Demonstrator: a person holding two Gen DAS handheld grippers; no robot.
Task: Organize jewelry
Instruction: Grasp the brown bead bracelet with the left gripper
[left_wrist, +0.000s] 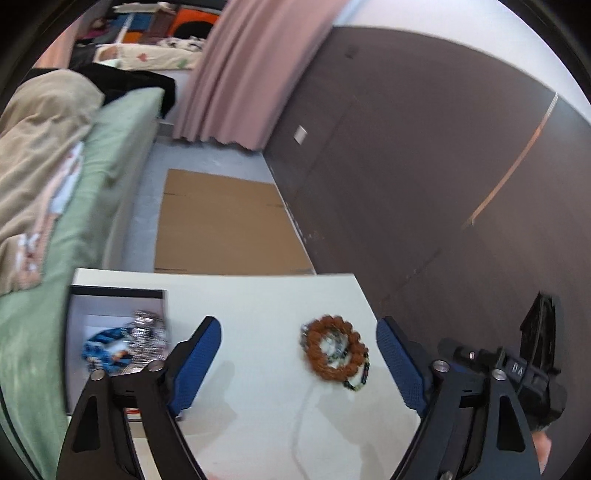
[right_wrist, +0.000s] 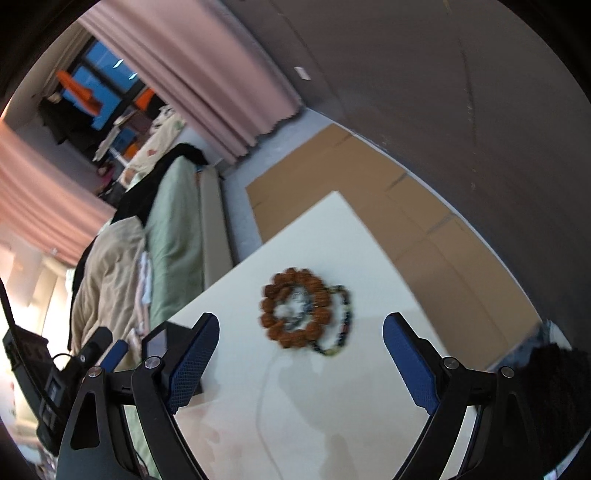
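A bracelet of brown beads (left_wrist: 314, 356) (right_wrist: 269, 321) lies on the white table (left_wrist: 258, 306) (right_wrist: 332, 229). Something small, white and silver sits inside its ring, and a dark bead bracelet (left_wrist: 356, 384) (right_wrist: 345, 325) lies partly under it. At the table's left an open jewelry box (left_wrist: 118, 293) (right_wrist: 159, 341) holds blurred blue and silver pieces (left_wrist: 144, 334). My left gripper (left_wrist: 299, 323) is open above the table, the brown bracelet ahead between its blue pads (left_wrist: 199, 365). My right gripper (right_wrist: 302, 319) is open too, over the same bracelet, with nothing held.
A thin white cord (left_wrist: 299, 424) (right_wrist: 263, 398) runs across the table toward me. A bed with a green sheet (left_wrist: 110, 158) and beige blanket stands at the left. Flat cardboard (left_wrist: 225, 225) covers the floor beyond the table, beside a dark wall (left_wrist: 424, 166) and a pink curtain (left_wrist: 236, 74).
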